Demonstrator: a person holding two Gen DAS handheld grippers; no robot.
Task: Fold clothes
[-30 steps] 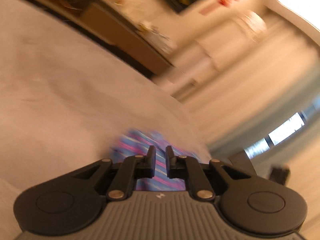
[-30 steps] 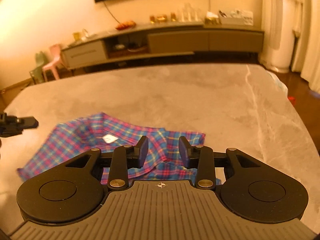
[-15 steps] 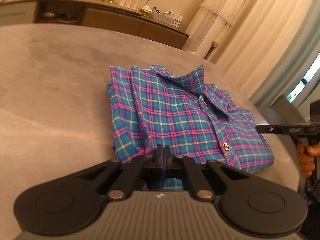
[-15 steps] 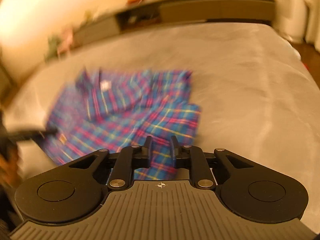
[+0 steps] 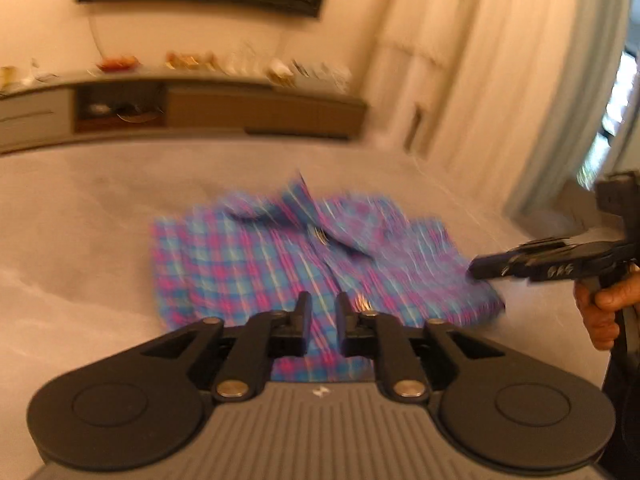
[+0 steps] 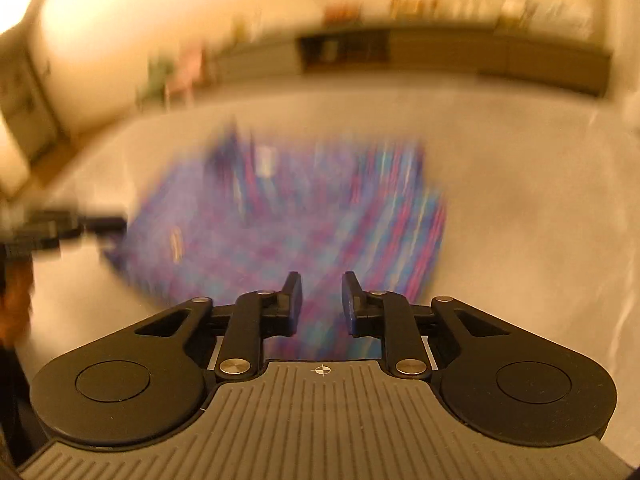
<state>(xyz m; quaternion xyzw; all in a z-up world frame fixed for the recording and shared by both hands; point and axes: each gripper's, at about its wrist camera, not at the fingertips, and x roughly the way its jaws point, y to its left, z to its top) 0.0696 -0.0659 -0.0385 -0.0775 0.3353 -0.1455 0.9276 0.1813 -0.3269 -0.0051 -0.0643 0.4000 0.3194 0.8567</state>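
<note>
Folded plaid shirt on the table, both grippers let go

On the grey stone-look table (image 5: 80, 216), the left gripper (image 5: 322, 312), pinched together half a second ago at the near hem, now stands apart and empty. The blue-and-pink plaid cotton shirt (image 5: 280, 264) lies mid-table as a compact rectangle, collar toward the far side, long axis seemingly running near to far, though blur hides the edges. The right gripper (image 6: 320, 300) has also widened and grips nothing. I judge the fold looks complete.

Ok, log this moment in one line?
shirt: folded, on table | left tongs: open, empty | right tongs: open, empty | views blurred
</note>
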